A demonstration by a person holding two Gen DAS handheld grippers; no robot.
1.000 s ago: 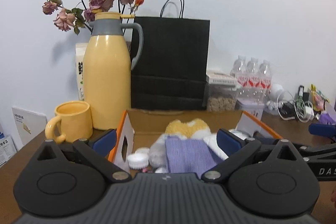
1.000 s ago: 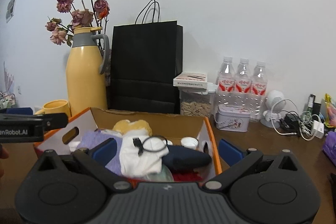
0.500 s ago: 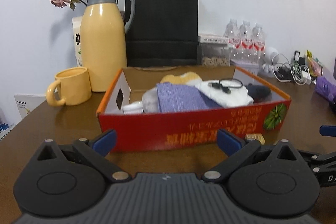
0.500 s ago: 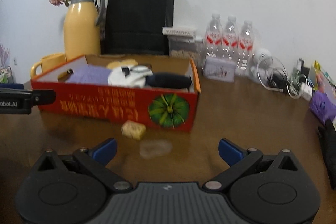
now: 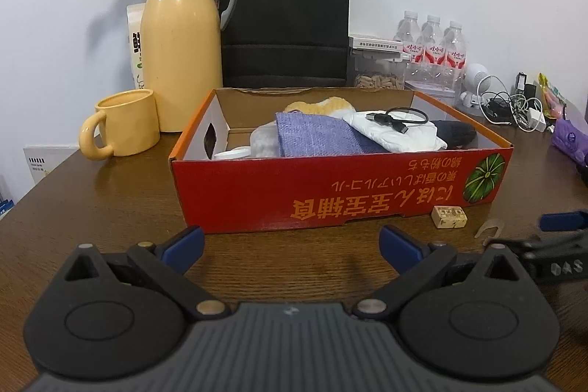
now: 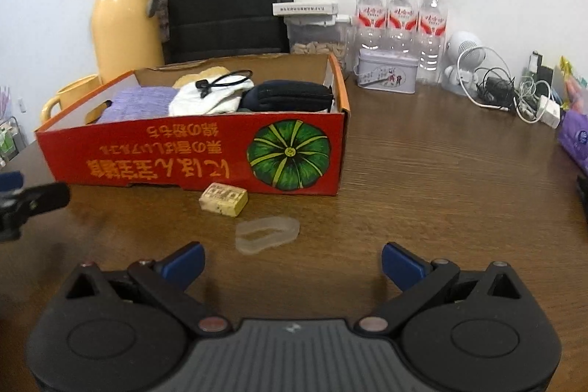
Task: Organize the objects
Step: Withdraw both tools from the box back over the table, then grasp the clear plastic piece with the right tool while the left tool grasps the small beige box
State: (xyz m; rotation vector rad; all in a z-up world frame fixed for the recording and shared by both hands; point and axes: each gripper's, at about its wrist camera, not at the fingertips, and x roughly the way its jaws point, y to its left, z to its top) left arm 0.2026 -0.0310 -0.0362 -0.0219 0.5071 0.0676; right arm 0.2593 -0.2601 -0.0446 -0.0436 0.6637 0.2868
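Clear clip (image 6: 267,233) just ahead of right gripper (image 6: 292,261), jaws closing empty

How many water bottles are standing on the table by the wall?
3. The water bottles stand in a row against the wall behind the small tin: left, middle, right. More may be hidden behind them.

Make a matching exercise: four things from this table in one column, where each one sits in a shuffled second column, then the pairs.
Things:
1. black cable
2. yellow mug
3. small tan block
4. decorated tin

Places:
A. on the table in front of the red box
B. in front of the water bottles
C. on the white cloth inside the box
D. beside the yellow thermos

Pairs: 1-C, 2-D, 3-A, 4-B
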